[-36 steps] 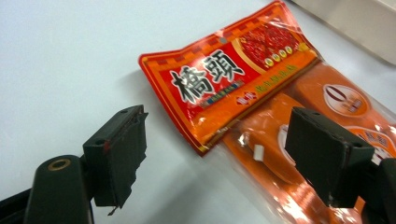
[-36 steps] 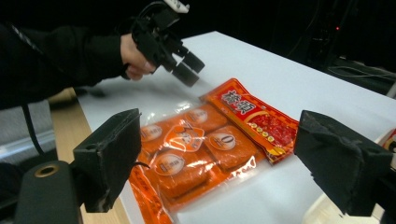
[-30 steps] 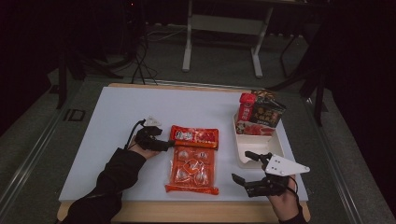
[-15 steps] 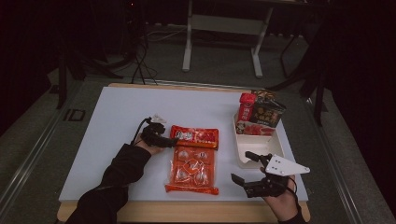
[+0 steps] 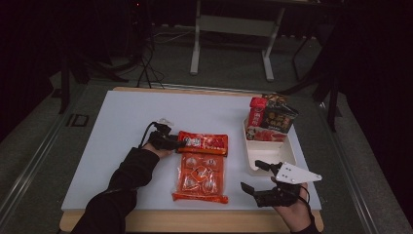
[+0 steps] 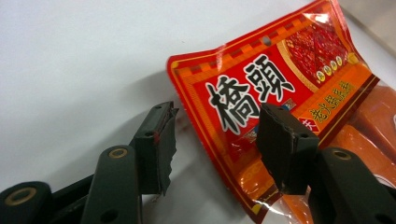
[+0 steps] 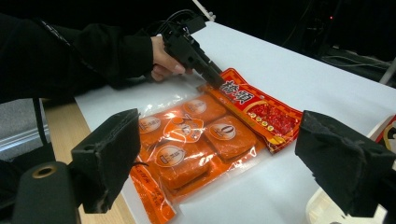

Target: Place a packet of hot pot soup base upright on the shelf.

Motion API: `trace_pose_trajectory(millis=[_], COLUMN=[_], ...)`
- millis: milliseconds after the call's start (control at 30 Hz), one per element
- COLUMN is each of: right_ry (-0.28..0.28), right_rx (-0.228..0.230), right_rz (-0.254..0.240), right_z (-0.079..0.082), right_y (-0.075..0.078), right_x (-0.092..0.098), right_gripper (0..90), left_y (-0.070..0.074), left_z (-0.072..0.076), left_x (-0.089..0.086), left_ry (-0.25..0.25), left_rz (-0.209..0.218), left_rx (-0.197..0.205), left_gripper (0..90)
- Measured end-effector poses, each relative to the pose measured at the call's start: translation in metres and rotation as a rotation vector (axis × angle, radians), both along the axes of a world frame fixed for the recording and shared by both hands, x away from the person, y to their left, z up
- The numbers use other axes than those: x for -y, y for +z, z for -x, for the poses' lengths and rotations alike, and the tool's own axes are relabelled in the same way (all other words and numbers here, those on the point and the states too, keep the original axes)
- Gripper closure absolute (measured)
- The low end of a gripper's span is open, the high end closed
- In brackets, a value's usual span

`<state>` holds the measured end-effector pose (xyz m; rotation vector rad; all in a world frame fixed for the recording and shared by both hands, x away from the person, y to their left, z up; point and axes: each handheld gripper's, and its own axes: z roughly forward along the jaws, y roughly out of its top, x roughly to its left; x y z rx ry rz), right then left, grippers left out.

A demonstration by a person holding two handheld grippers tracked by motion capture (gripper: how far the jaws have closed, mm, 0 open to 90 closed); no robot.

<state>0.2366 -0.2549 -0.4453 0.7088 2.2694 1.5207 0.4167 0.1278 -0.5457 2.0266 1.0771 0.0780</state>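
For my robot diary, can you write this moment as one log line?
left gripper: open, straddling red snack bag corner | right gripper: open, idle | white tray: holds packets

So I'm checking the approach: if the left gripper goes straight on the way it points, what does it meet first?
The left gripper is open at the red header of the snack pouch; it would likely meet that header's corner first, though depth is unclear.

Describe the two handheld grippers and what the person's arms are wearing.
Both are black two-jaw tools. The left gripper trails a black cable; its ribbed pads look chipped. The right gripper carries a grey three-cornered plate with small dark holes. The left arm wears a black sleeve.
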Motion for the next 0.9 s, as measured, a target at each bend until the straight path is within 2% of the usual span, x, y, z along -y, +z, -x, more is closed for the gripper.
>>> trace_pose_trajectory(millis=[100, 167, 300, 367, 400, 433, 533, 667, 700, 767, 900], right_ry=[0.003, 0.007, 0.007, 0.007, 0.006, 0.008, 0.007, 0.005, 0.005, 0.0, -0.005], right_rx=[0.0, 0.003, -0.001, 0.0, -0.002, -0.004, -0.006, -0.007, -0.01, -0.011, -0.02], right_rz=[0.002, 0.004, 0.007, 0.008, 0.008, 0.007, 0.01, 0.012, 0.011, 0.011, 0.011], right_z=[0.0, 0.0, 0.0, 0.0, -0.001, -0.001, -0.001, -0.001, -0.001, -0.002, -0.003], right_y=[0.0, 0.0, -0.001, -0.001, -0.001, -0.001, -0.001, -0.002, -0.002, -0.002, -0.003], right_x=[-0.001, -0.002, -0.002, -0.002, -0.003, -0.003, -0.003, -0.003, -0.003, -0.002, -0.002], right_gripper=[14.0, 14.0, 14.0, 14.0, 14.0, 14.0, 14.0, 14.0, 14.0, 14.0, 14.0], left_y=[0.0, 0.0, 0.001, 0.002, 0.003, 0.004, 0.007, 0.01, 0.011, 0.014, 0.02], left_z=[0.0, 0.001, 0.003, 0.003, 0.004, 0.005, 0.007, 0.012, 0.013, 0.015, 0.022], left_x=[0.007, 0.01, 0.015, 0.017, 0.018, 0.02, 0.021, 0.023, 0.023, 0.022, 0.02], left_ry=[-0.027, -0.027, -0.033, -0.028, -0.04, -0.043, -0.036, -0.016, -0.011, 0.006, 0.001], left_rz=[0.008, -0.003, 0.002, -0.017, -0.011, -0.023, -0.053, -0.067, -0.062, -0.039, -0.046], left_rx=[-0.012, -0.011, -0.021, -0.02, -0.026, -0.019, -0.005, 0.023, 0.035, 0.034, 0.078], left_gripper=[56.5, 58.2, 66.0, 68.4, 76.3, 80.5, 88.1, 88.8, 88.8, 88.8, 88.9])
